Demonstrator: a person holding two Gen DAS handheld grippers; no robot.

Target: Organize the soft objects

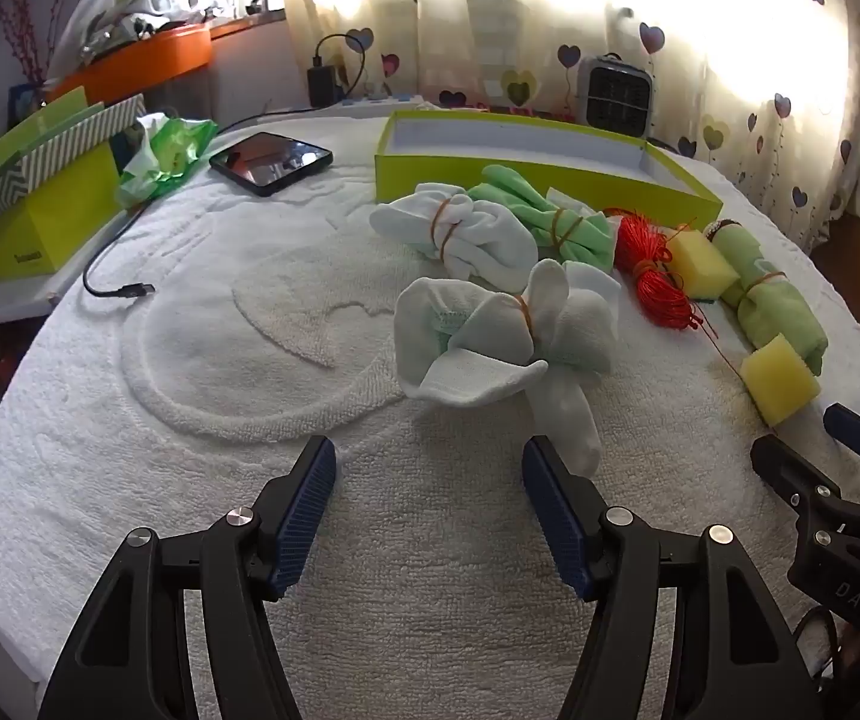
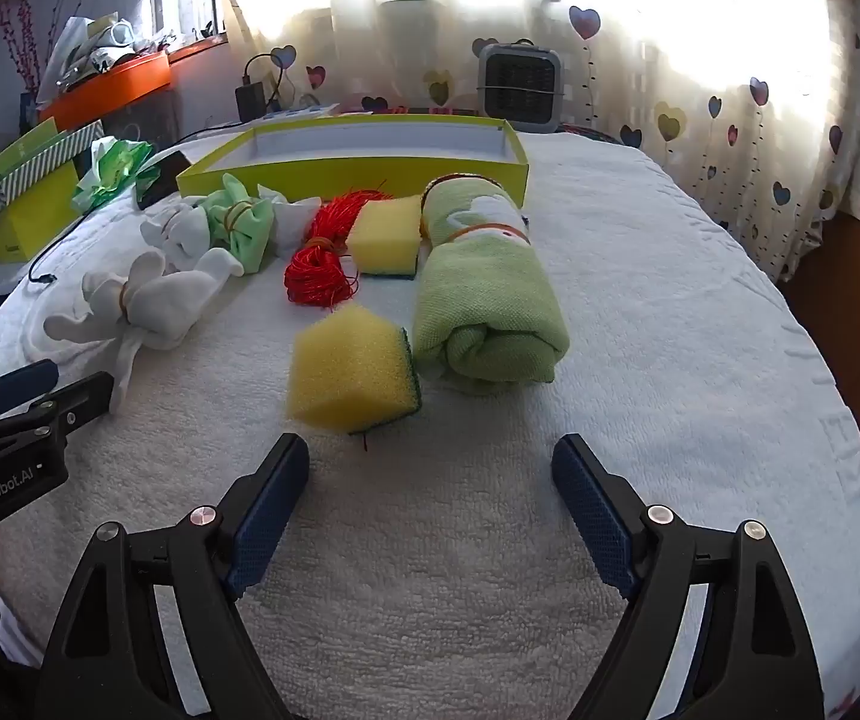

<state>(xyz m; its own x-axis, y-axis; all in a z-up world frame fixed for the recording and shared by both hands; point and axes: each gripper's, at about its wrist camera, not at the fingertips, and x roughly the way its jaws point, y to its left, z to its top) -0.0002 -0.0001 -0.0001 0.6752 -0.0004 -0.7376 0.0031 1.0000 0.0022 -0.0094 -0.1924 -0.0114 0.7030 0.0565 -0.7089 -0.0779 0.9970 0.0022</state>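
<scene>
White towelling point(image 2: 640, 312) is bearing everything; both grippers, left gripper point(image 1: 430, 516) and right gripper point(image 2: 430, 510), are hovering fully open, empty. Red cord point(image 2: 318, 264) at 12 o'clock risks snagging nearest sponge point(image 2: 351, 372).

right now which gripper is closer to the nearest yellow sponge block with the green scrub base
Right. The right gripper sits open just in front of the yellow sponge block. The left gripper is off to its left, facing the white sock bundle instead.

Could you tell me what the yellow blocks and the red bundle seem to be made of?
The yellow blocks look like porous foam sponges, matte and pitted, each backed by a dark green layer, probably a scouring pad. The red bundle appears to be thin glossy cord, coiled and tied.
</scene>
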